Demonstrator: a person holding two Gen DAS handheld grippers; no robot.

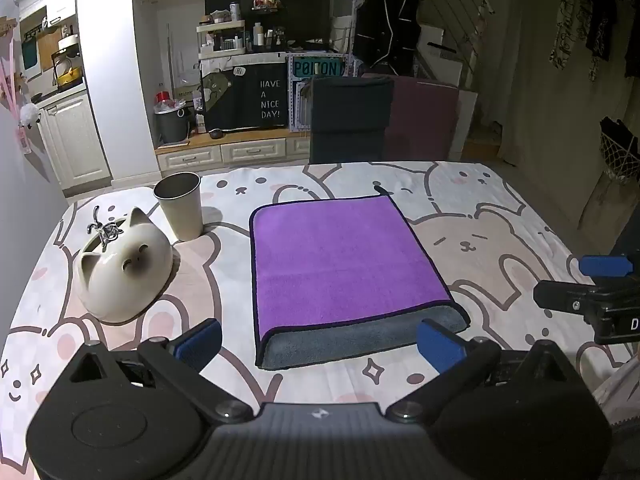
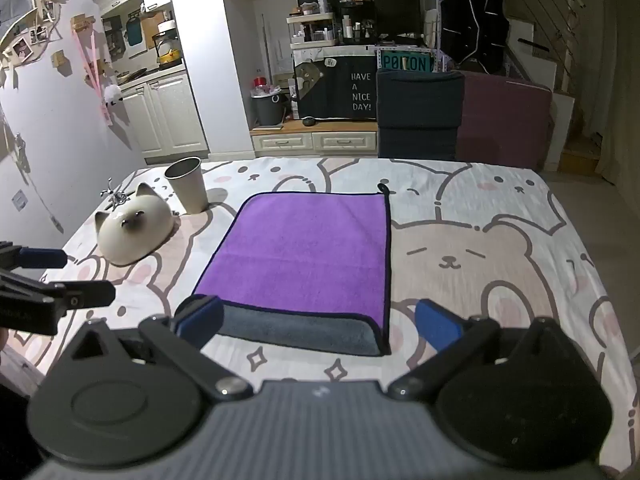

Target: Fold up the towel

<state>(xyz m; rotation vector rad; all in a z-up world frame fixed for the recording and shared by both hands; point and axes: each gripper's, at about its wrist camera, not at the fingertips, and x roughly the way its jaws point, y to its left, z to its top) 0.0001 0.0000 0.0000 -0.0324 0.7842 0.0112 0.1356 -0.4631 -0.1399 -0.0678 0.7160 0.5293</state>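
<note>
left claw [image 1: 320,344] – blk body, blue pads | right claw [image 2: 320,328] – same, silver screws

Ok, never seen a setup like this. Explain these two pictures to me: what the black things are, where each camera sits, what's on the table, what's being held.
There is no robot here. A person holds a two-finger tool in each hand, and each carries a wide-angle camera looking out along its blue-padded fingers. One picture comes from the left tool, the other from the right tool; each also glimpses the other tool at its edge. Both are open and hold nothing. On the table, with its bunny-print cloth, lies a purple towel, already folded over, its grey underside showing at the near edge. To its left stand a cat-shaped bowl and a cup.
</note>
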